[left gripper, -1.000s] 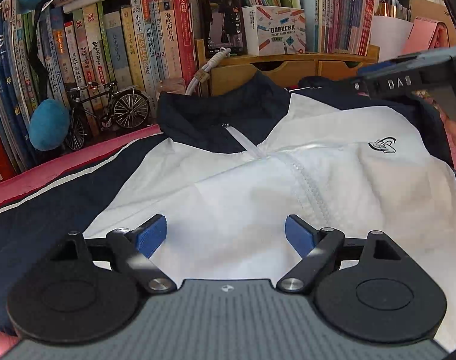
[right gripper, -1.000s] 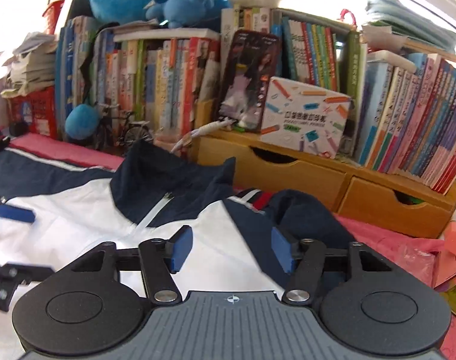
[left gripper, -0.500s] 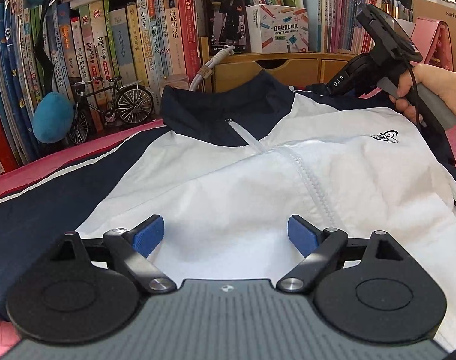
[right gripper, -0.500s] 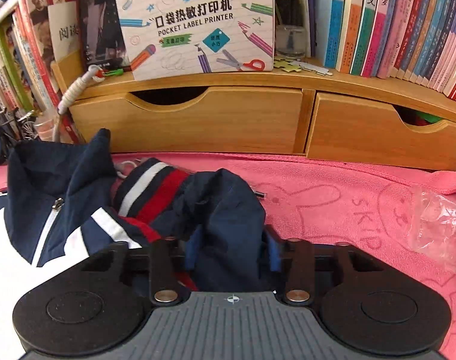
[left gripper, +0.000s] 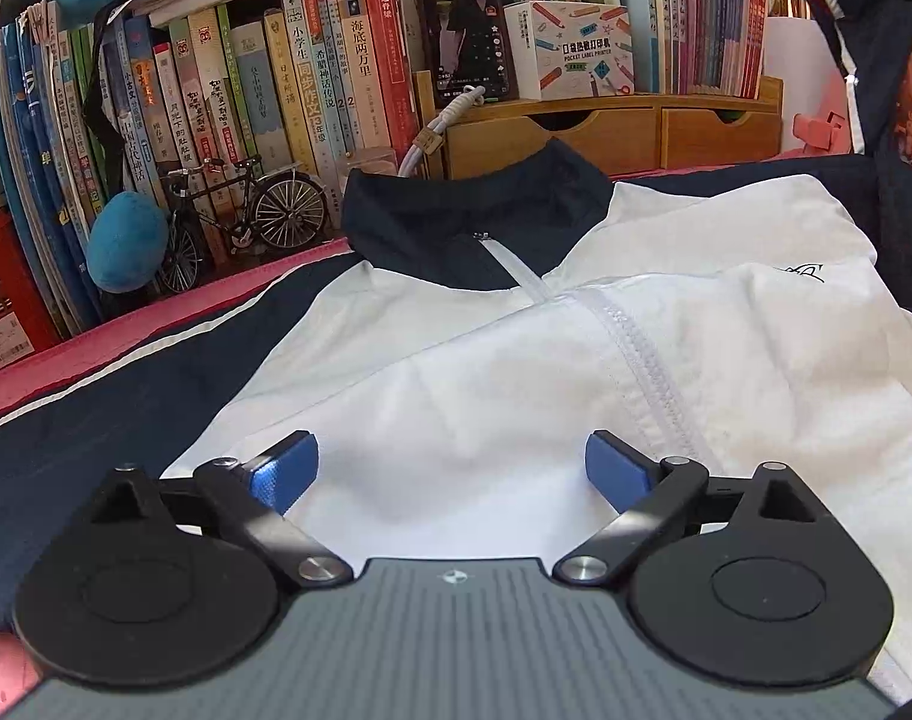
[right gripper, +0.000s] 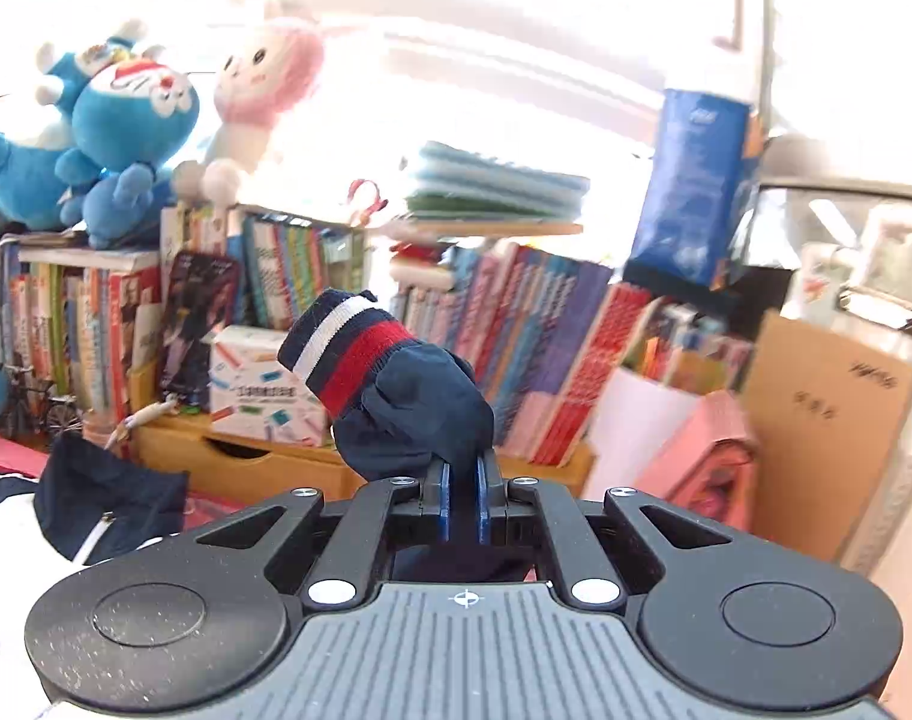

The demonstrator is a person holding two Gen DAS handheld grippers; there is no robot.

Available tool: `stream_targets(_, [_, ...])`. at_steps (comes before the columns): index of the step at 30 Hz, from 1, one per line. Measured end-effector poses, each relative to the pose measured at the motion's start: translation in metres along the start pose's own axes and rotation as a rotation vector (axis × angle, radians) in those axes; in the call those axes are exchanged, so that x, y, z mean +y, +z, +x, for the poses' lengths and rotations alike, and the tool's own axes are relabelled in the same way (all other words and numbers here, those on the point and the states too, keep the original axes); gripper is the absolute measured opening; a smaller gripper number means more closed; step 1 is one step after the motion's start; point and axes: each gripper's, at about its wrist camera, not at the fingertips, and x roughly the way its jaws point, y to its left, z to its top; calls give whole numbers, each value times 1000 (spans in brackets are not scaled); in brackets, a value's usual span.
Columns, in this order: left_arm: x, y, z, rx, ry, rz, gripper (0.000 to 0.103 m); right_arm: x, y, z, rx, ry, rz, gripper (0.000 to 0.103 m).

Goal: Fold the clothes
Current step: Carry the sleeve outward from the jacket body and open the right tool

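Left gripper [left gripper: 450,468]: jaws opening wide above the white front, nothing between the blue pads.
Jacket [left gripper: 516,372]: lies flat on the pink cover [left gripper: 30,372], zipped, navy collar toward the books [left gripper: 228,96].
Sleeve [right gripper: 408,408]: lifted in the air, striped cuff [right gripper: 342,348] upward.
Right gripper [right gripper: 463,501]: closed tight, it pinches the navy sleeve cloth.

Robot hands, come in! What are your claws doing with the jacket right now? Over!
Right claw shut on jacket sleeve, striped cuff lifted. Left claw opening, nothing between, over white jacket front. Nothing in the way.
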Motion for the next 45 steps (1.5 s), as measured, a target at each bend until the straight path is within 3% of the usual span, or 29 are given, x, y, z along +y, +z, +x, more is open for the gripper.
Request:
stream_targets(5, [-2, -1, -1, -1, 16, 13, 100, -83, -11, -70, -20, -226, 11, 10])
stream_targets(9, [0, -1, 1, 8, 9, 5, 100, -134, -53, -91, 52, -409, -4, 10])
stream_targets(11, [1, -1, 1, 13, 8, -6, 102, -153, -77, -91, 108, -444, 25, 10])
stream_targets(13, [2, -1, 2, 18, 12, -10, 103, -166, -100, -87, 175, -421, 81, 11])
stream_targets(15, [0, -1, 2, 18, 19, -4, 103, -167, -121, -84, 221, -340, 116, 16])
stream_targets(16, [0, -1, 2, 17, 24, -1, 103, -162, -130, -83, 229, -287, 124, 30])
stream_targets(17, [-1, 0, 2, 16, 29, 4, 103, -155, -138, -81, 237, -229, 129, 57])
stream_targets(19, [-4, 0, 0, 11, 50, 14, 103, -132, -149, -77, 254, -105, 122, 88])
stream_targets(22, [-12, 9, -4, 18, 47, 39, 103, -84, -160, -66, 282, 18, -16, 91])
stream_targets(24, [-22, 29, -13, -25, -35, 35, 103, -60, -169, -53, 310, 24, -108, 92])
stream_targets(26, [-34, 50, -22, -71, -115, 34, 103, -51, -173, -33, 321, -3, -106, 93])
stream_targets(30, [-85, 102, -6, -134, -174, 121, 103, -87, -180, -12, 334, -48, 128, 93])
stream_targets(34, [-148, 133, 39, -105, -153, 262, 103, -124, -194, -5, 332, -116, 141, 103])
stream_targets(37, [-184, 138, 65, -51, -220, 312, 103, -147, -205, -1, 350, -157, 131, 103])
stream_targets(41, [-223, 128, 89, 44, -345, 386, 103, -165, -220, 8, 387, -140, 177, 103])
stream_targets(42, [-231, 123, 93, 66, -359, 405, 103, -166, -222, 11, 394, -129, 184, 103])
stream_targets(45, [-238, 112, 94, 36, -350, 394, 103, -168, -227, 22, 413, -97, 205, 103])
